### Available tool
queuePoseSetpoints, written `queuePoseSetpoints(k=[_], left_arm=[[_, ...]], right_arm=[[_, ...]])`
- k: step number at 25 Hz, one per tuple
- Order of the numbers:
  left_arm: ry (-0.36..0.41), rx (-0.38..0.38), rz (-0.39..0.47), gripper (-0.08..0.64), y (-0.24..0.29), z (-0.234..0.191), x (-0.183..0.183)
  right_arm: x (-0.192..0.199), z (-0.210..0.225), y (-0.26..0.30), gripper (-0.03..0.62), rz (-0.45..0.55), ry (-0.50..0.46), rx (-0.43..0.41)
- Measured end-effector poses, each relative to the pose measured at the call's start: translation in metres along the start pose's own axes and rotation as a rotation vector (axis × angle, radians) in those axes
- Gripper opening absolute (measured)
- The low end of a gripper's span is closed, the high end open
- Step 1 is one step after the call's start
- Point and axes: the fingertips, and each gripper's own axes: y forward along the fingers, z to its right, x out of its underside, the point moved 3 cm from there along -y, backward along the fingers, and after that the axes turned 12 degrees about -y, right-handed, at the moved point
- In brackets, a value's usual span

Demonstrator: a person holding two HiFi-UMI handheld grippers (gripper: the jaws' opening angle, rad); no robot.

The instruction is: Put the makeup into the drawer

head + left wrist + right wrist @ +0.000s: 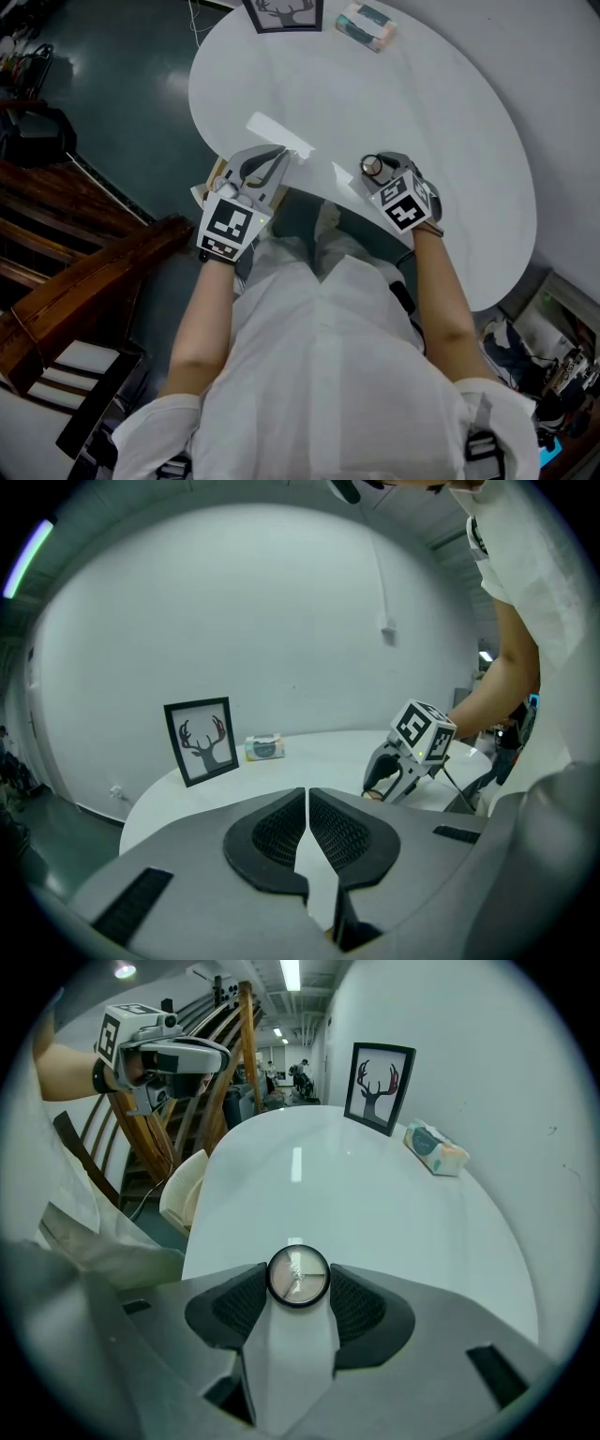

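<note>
Round makeup compact (298, 1276) is clamped in the right claw (298, 1288) above the white surface's (394, 1213) near edge; left claw (307, 803), pressed together on nothing, is seen nearer the cream piece (183, 1194) lying leftward

Left gripper (307, 803) jaws together; deer picture (201, 741) beyond.

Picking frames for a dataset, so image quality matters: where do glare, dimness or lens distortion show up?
Head view: dim overall, pale streaks glaring on the white table. Left gripper view: fisheye bulges the wall, corners go black, the deer picture is sharp. Right gripper view: same fisheye, a ceiling-light streak on the table, and the round makeup case glints.
</note>
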Motion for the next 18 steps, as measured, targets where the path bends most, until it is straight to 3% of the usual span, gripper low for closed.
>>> queuePoseSetpoints(k=[18], left_arm=[[-0.047,-0.093,0.077,0.025,-0.047,-0.03,-0.004]], right_arm=[[-0.025,-0.001,0.008,0.201,-0.013,-0.041,-0.011]])
